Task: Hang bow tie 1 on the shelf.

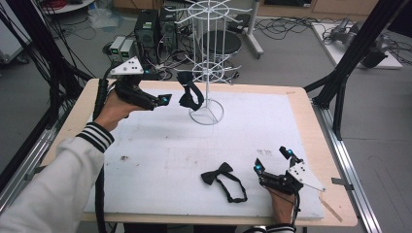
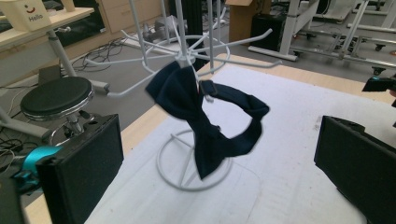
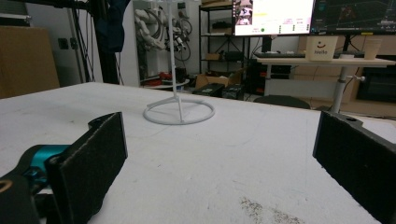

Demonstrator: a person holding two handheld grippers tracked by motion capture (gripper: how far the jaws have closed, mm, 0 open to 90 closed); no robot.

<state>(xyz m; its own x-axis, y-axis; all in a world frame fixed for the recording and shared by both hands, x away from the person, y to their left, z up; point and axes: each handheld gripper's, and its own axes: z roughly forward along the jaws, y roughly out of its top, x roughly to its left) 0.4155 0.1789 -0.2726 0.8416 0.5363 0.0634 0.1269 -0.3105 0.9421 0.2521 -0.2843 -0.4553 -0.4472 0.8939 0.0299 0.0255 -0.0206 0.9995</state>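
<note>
Two bow ties are in play around the white wire rack (image 1: 206, 63). One dark bow tie (image 1: 190, 95) already hangs by its strap from a lower arm of the rack, above the ring base. The second bow tie (image 1: 223, 180) lies flat on the white surface (image 1: 160, 160), well in front of the rack and just beside the right gripper (image 1: 273, 160).

The left gripper (image 1: 164, 99) hovers close beside the hung tie, its fingers released and holding nothing. The right gripper rests low near the front edge of the surface, fingers likewise spread wide and empty.

As I judge it, the step in hand is fetching the lying tie. To do that well, the right gripper should turn toward the tie, come down on the strap loop or the knot rather than a floppy wing, and pinch firmly, so that the loop hangs open for hooking over a free arm. The left gripper would do best to back off without brushing the hung tie, which looks ready to swing.

The left gripper view shows the hung bow tie (image 2: 201, 119) up close, strap looped over a rack arm (image 2: 205, 60); the high view shows little of that. The right gripper view looks flat across the surface to the rack's ring base (image 3: 179, 112); the high view places the lying tie beside that gripper.
</note>
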